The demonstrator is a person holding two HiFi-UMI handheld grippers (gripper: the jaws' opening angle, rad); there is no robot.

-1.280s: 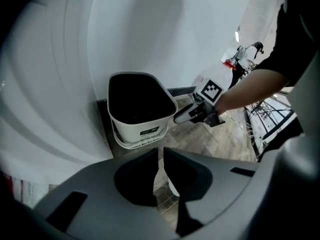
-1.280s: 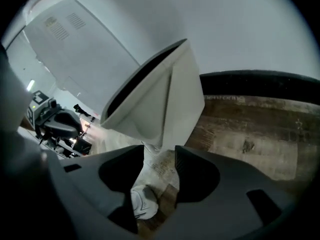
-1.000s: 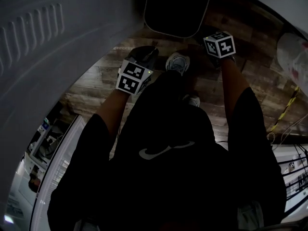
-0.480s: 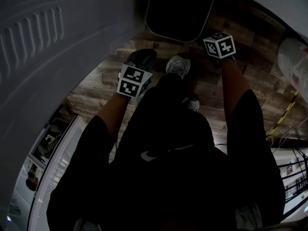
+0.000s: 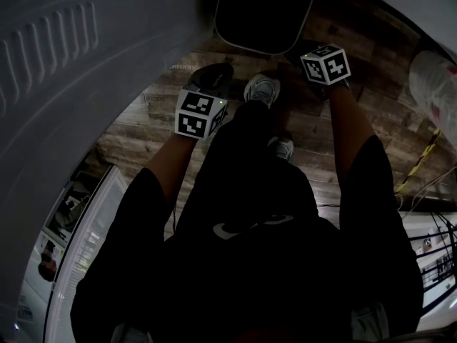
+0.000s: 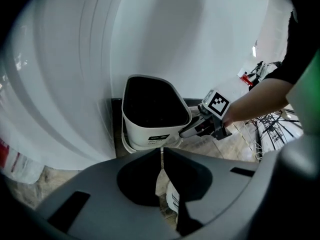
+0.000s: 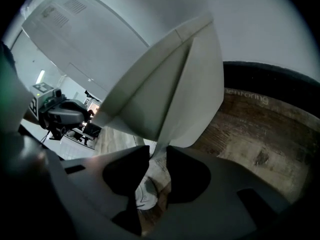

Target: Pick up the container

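Container (image 6: 150, 132) sat on floor (image 7: 260, 134), my right tool (image 7: 158, 152) had just been closing, gripped its rim, left tool (image 6: 161, 153) clenched empty nearby.

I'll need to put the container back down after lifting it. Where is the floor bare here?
Widest bare patch: wood floor between the person's right arm and the white bag. A smaller strip lies between the large white unit and the left arm. It is crowded directly before the container, around the shoes.
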